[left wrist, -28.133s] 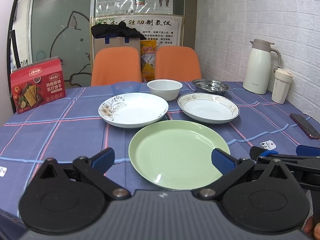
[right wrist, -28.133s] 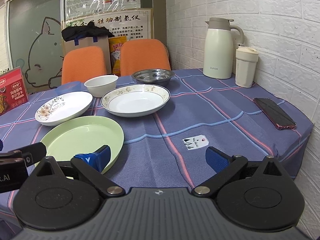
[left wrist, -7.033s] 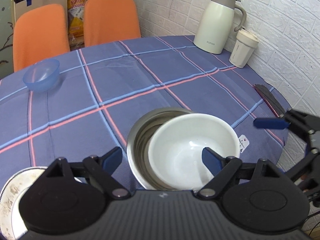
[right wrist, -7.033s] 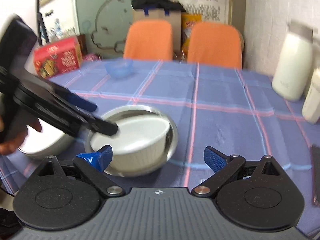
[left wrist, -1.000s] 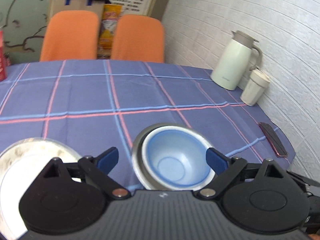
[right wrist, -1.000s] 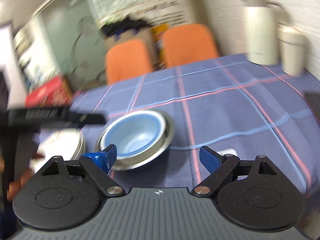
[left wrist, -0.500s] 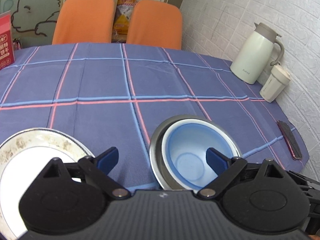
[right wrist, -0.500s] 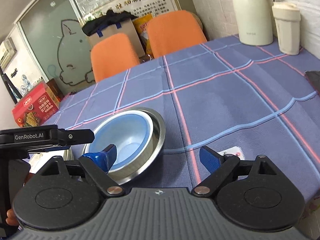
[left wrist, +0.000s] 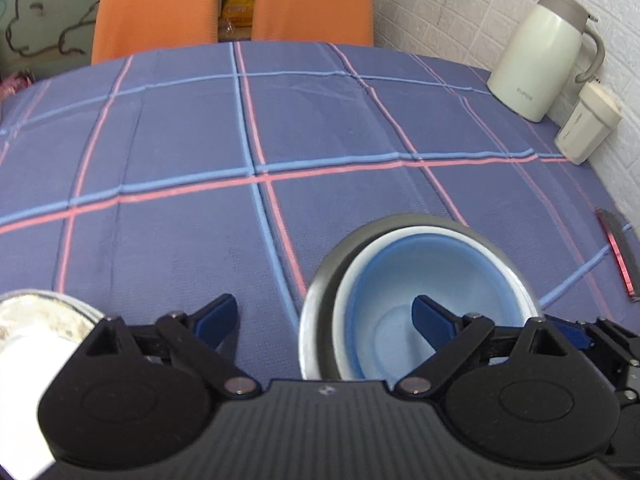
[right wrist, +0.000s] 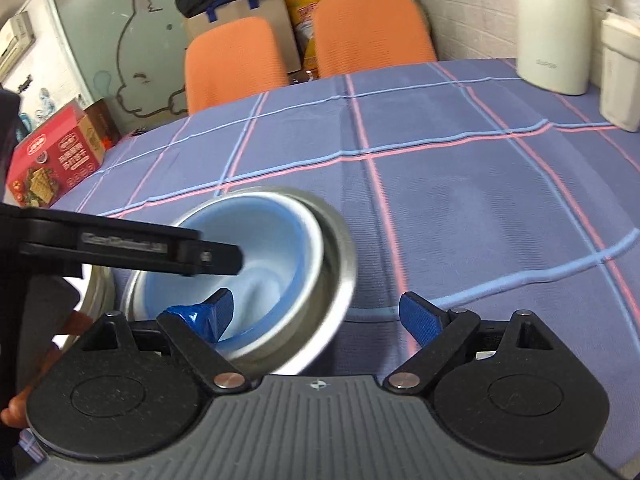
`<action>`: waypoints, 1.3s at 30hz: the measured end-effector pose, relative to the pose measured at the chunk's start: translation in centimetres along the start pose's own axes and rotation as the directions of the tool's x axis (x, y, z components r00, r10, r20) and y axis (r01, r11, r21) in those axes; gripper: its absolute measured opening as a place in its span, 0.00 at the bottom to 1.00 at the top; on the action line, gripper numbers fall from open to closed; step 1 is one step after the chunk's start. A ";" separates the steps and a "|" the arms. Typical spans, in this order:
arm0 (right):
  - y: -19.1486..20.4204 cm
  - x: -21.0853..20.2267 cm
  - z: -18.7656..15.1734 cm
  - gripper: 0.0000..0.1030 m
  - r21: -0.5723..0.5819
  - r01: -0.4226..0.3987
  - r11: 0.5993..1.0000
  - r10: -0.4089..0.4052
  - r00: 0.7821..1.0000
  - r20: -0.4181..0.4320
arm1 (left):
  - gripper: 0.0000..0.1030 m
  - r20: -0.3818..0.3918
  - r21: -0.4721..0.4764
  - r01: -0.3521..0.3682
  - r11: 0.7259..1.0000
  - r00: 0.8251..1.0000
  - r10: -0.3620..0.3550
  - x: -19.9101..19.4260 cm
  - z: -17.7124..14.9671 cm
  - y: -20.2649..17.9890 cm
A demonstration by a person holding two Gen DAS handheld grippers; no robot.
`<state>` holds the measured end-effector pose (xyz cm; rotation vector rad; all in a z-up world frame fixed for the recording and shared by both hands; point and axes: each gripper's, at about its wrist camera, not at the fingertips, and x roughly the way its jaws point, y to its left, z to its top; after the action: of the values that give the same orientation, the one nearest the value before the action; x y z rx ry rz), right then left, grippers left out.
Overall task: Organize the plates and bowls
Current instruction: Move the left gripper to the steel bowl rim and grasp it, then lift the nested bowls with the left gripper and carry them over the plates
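Both jaws spread wide, gripping nothing. Left gripper (left wrist: 324, 318) hangs over tablecloth (left wrist: 320, 128), right gripper (right wrist: 316, 314) beside it. Blue bowl (left wrist: 430, 280) nested in steel bowl (left wrist: 320, 300) at 4 o'clock, plate (left wrist: 36, 316) at 8, kettle (left wrist: 540, 52) way off at 1.

Materials and finishes across the counter

A brushed, shiny metal bowl (left wrist: 320, 292) is seen, with a glossy white bowl (left wrist: 344, 280) nested in it and a smooth, slightly translucent blue plastic bowl (left wrist: 384, 280) innermost. The counter (left wrist: 320, 120) is covered by a matt woven cloth with a fine, rough weave. A glossy glazed plate (left wrist: 44, 312) is glimpsed at the lower left. The left gripper (left wrist: 324, 316) and right gripper (right wrist: 316, 316) are made of matt black plastic with ribbed grey bodies, and their fingers (left wrist: 216, 320) are faced with textured blue pads. The jug (left wrist: 540, 56) is finished in smooth satin cream, the chairs (left wrist: 156, 4) in matt orange fabric, and the box (right wrist: 52, 160) in glossy printed card.
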<state>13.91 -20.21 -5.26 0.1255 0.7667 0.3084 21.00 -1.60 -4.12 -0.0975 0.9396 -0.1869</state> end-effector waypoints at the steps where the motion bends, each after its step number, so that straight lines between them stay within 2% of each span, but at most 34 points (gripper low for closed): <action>1: 0.0 0.2 0.0 0.75 0.001 -0.009 1.000 0.009 1.000 -0.008 | 0.91 -0.001 0.010 -0.012 1.000 1.000 0.012 0.1 0.0 -0.1; 3: 0.5 0.4 -0.3 0.77 -0.032 0.005 0.999 -0.005 1.000 -0.001 | 0.91 0.004 0.026 -0.034 0.999 0.999 0.034 0.3 -0.1 -0.2; 13: 1.9 1.0 -0.6 0.79 -0.127 0.087 0.988 -0.086 0.996 0.015 | 0.91 0.022 0.035 0.010 0.999 1.000 -0.010 -0.1 -0.3 0.0; 19: 2.7 1.3 -0.1 0.80 -0.101 0.108 0.989 -0.109 0.994 -0.001 | 0.91 0.018 0.052 0.034 0.998 0.999 -0.035 0.4 -0.6 -0.7; 28: 3.2 1.1 -0.6 0.79 -0.092 0.061 0.994 -0.059 0.998 0.022 | 0.90 0.046 0.075 0.066 0.995 0.996 -0.070 0.2 -1.2 -0.9; 31: 4.2 1.3 -0.5 0.79 -0.077 -0.025 0.997 0.026 1.000 0.004 | 0.90 0.031 0.084 0.099 0.992 0.994 -0.102 0.1 -1.2 -1.5; 32: 4.3 1.2 -0.5 0.76 -0.076 -0.040 0.996 0.041 0.999 0.012 | 0.82 0.031 0.091 0.086 0.992 0.995 -0.089 0.1 -1.2 -1.7; 34: 3.8 1.2 -0.4 0.79 -0.049 -0.076 0.996 0.076 0.997 -0.002 | 0.82 0.021 0.081 0.108 0.991 0.994 -0.110 0.0 -1.1 -1.5; 39: 3.3 0.9 -0.1 0.77 -0.045 -0.068 0.997 0.068 0.998 0.004 | 0.79 0.000 0.087 0.146 0.985 0.989 -0.146 0.1 -0.6 -1.0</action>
<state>13.66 -16.78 -5.16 0.1106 0.7510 0.3892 20.49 -2.59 -4.37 -0.0863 0.9169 -0.3627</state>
